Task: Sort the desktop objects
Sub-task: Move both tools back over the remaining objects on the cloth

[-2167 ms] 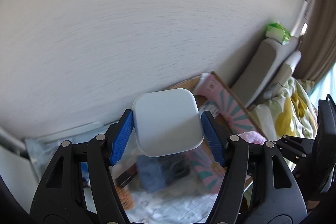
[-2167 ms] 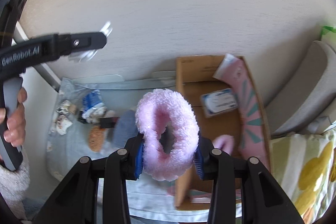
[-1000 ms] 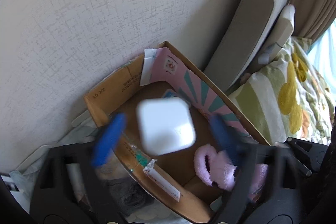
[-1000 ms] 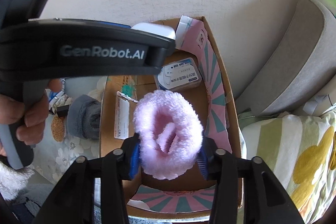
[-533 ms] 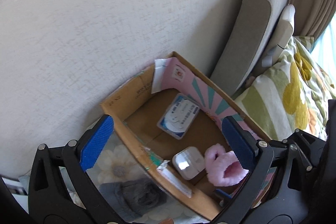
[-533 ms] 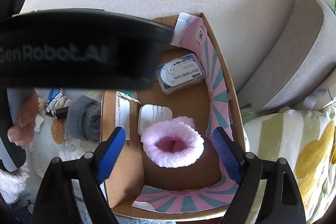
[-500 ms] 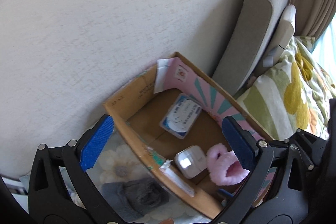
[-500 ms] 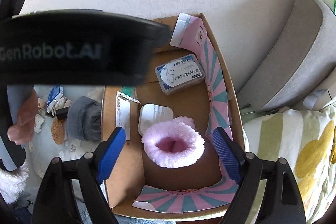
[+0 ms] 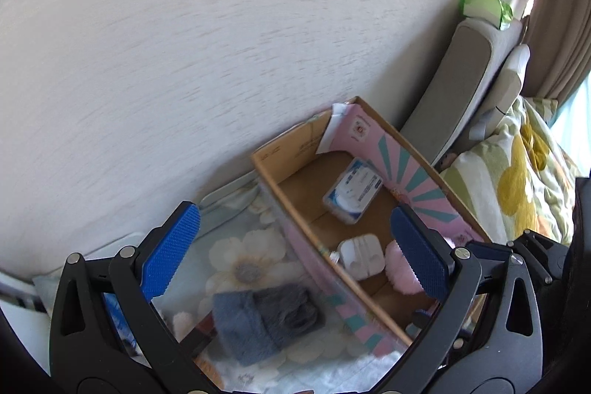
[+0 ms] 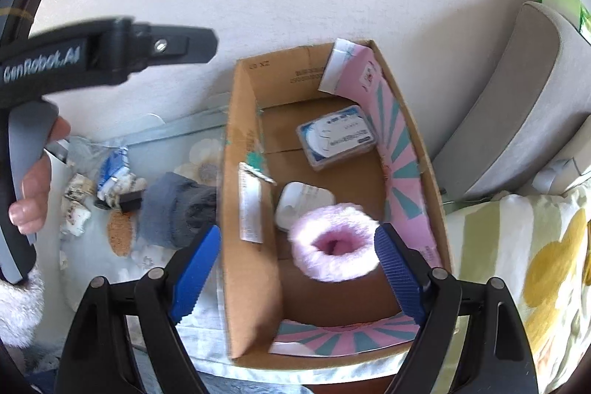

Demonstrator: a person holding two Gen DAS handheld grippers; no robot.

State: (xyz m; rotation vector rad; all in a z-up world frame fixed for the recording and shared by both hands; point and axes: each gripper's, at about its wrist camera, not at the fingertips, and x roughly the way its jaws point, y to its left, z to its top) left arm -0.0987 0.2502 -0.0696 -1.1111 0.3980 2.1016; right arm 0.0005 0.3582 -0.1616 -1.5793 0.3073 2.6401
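An open cardboard box (image 10: 236, 194) with pink striped flaps stands against the wall. Inside lie a white square case (image 10: 303, 202), a fluffy pink sock (image 10: 334, 252) and a blue-and-white pack (image 10: 338, 135). The box also shows in the left wrist view (image 9: 295, 154), with the white case (image 9: 360, 255) and the pink sock (image 9: 400, 268). My right gripper (image 10: 295, 274) is open and empty above the box. My left gripper (image 9: 295, 253) is open and empty, above the box's left wall. A grey-blue sock (image 9: 266, 320) lies on the floral cloth left of the box.
Small wrapped items (image 10: 110, 183) and a brown round pad (image 10: 120, 231) lie on the floral cloth (image 9: 243, 268) further left. A grey cushion (image 10: 517, 106) and a yellow-patterned quilt (image 10: 535, 264) lie right of the box. The wall is close behind.
Both grippers opened: the white case and the pink sock dropped into the box. Since then both grippers have drawn back, the left one swinging left toward the grey-blue sock.
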